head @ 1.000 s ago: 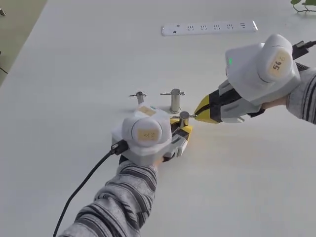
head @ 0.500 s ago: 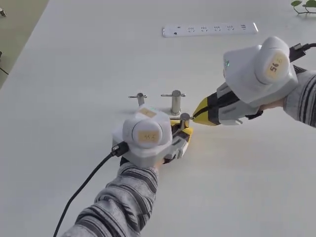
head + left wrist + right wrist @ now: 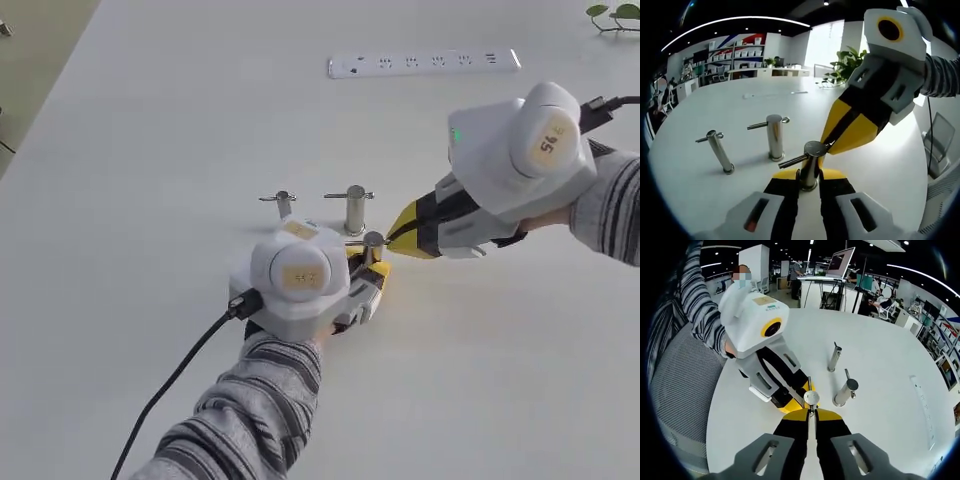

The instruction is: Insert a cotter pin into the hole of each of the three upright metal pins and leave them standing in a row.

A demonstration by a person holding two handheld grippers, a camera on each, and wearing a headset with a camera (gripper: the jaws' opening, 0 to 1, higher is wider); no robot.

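Left tool (image 3: 809,176) clamped, right tool (image 3: 392,237) pinched shut, tips close together.

On your white, yellow-fingered right gripper (image 3: 392,238), the round tan sticker (image 3: 546,146) appears to read "56"; the matching tan label (image 3: 300,277) on your white left gripper (image 3: 369,264) is too blurred to read.

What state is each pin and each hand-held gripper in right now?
Near pin: upright, clamped at its base, cotter pin through its hole.
Middle pin: upright, untouched, hole filled.
Far pin: standing, untouched, hole filled.
Left hand-held gripper: shut on near pin.
Right hand-held gripper: shut on the cotter pin's end.
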